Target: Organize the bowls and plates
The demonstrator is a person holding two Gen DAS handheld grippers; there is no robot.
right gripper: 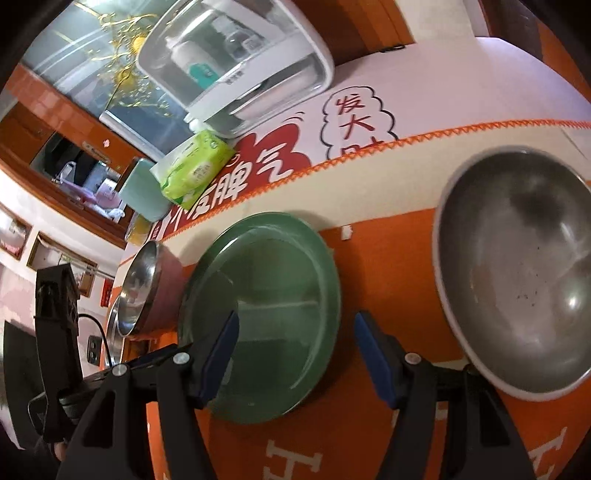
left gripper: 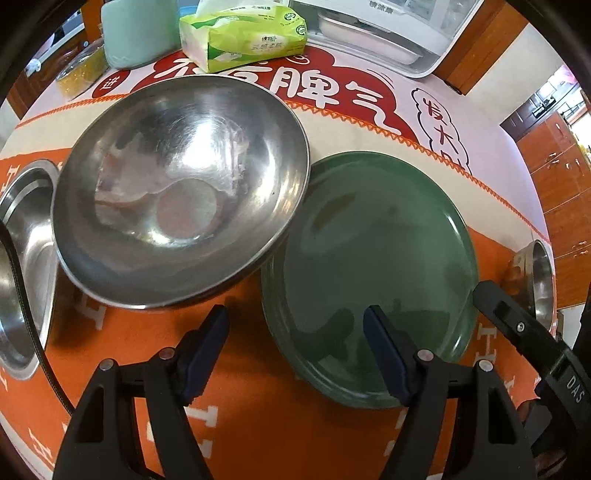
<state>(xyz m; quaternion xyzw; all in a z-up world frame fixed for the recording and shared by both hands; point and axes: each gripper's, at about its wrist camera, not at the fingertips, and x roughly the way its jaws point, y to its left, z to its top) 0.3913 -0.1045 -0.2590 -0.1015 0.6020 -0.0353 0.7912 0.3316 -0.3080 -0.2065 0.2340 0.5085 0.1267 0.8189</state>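
A dark green plate (left gripper: 369, 269) lies flat on the orange tablecloth (left gripper: 258, 424). A large steel bowl (left gripper: 181, 192) sits to its left, rim overhanging the plate's edge. My left gripper (left gripper: 297, 332) hovers open over the plate's near-left rim, one finger over the cloth and one over the plate. In the right wrist view the same green plate (right gripper: 266, 314) sits low in the middle. My right gripper (right gripper: 297, 343) stands open over the plate's right rim. A second steel bowl (right gripper: 517, 266) rests to the right. Neither gripper holds anything.
A steel dish (left gripper: 22, 266) sits at the left edge. Toward the back stand a green tissue pack (left gripper: 240, 37), a mint container (left gripper: 140, 33), a glass jar (left gripper: 81, 70) and a white appliance (left gripper: 388, 29). Wooden cabinets (left gripper: 554, 177) lie beyond the table.
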